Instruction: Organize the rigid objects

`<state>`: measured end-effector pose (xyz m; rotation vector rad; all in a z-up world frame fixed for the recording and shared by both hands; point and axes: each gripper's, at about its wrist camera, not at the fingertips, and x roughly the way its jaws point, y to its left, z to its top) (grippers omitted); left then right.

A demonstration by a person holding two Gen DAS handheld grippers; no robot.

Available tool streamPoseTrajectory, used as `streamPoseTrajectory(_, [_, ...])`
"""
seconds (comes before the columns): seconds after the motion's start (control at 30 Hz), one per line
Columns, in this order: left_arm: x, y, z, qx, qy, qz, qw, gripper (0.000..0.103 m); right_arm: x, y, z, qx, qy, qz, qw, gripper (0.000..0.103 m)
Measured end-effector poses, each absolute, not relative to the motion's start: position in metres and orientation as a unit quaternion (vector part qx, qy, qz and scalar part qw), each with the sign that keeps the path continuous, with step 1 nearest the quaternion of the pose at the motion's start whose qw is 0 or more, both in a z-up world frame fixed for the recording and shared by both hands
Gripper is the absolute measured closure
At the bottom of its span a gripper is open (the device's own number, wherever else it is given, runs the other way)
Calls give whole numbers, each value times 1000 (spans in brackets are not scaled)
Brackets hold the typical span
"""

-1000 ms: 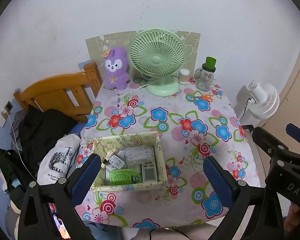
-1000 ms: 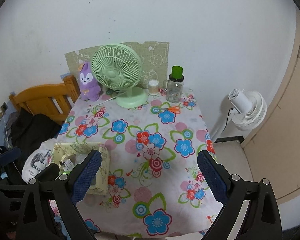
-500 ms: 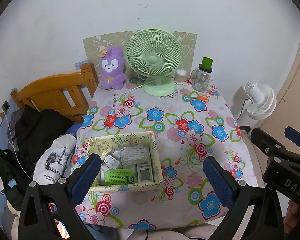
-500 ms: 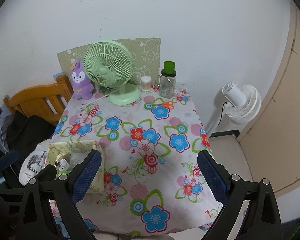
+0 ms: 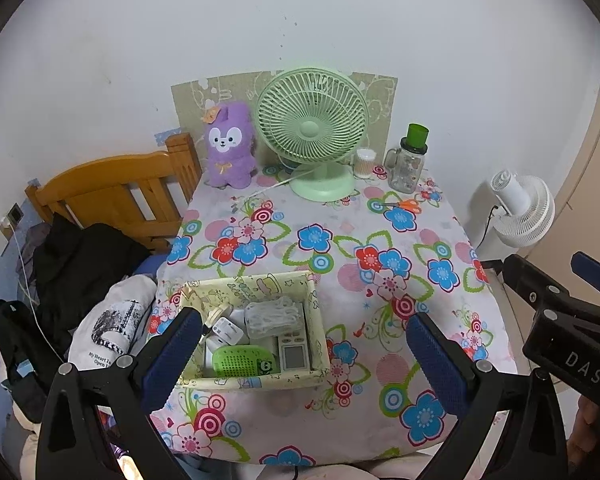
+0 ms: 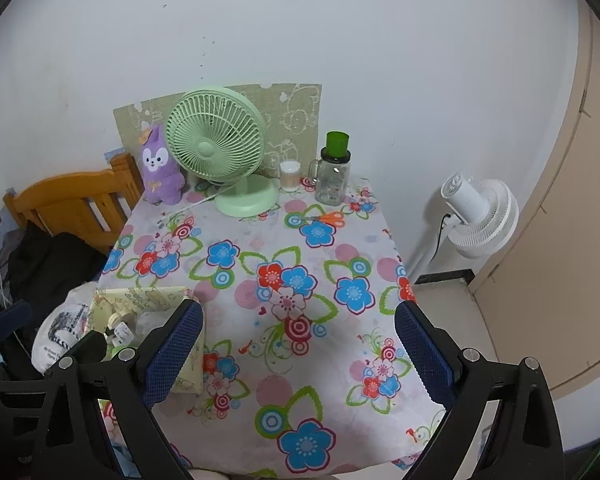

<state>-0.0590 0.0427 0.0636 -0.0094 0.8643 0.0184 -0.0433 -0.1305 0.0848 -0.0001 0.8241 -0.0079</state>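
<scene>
A pale yellow fabric box [image 5: 256, 284] sits near the front left of the flowered table [image 5: 332, 240]. Inside lie a green perforated gadget [image 5: 244, 360], a grey remote [image 5: 294, 354], a clear plastic case [image 5: 274, 316] and a white charger [image 5: 228, 330]. My left gripper [image 5: 304, 354] hovers open above and in front of the box, holding nothing. My right gripper [image 6: 298, 350] is open over the table's front, with the box [image 6: 140, 300] at its left finger. Orange-handled scissors [image 6: 328, 218] lie near the back right.
At the back stand a green desk fan [image 5: 314, 132], a purple plush rabbit [image 5: 230, 148], a cotton-swab jar [image 5: 365, 162] and a glass bottle with a green cap [image 5: 410, 160]. A wooden bed frame [image 5: 112, 196] with dark clothes is left. A white floor fan [image 6: 480, 216] stands right.
Both grippers have pulled back and up from the table, so the table and box look smaller and farther. Both stay open and nothing on the table has moved.
</scene>
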Motion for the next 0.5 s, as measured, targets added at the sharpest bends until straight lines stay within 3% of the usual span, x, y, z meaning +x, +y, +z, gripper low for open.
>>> streamPoseTrajectory(0.5, [-60, 49, 65, -20, 408, 8, 912, 0, -46, -130, 80, -1, 400, 1, 917, 5])
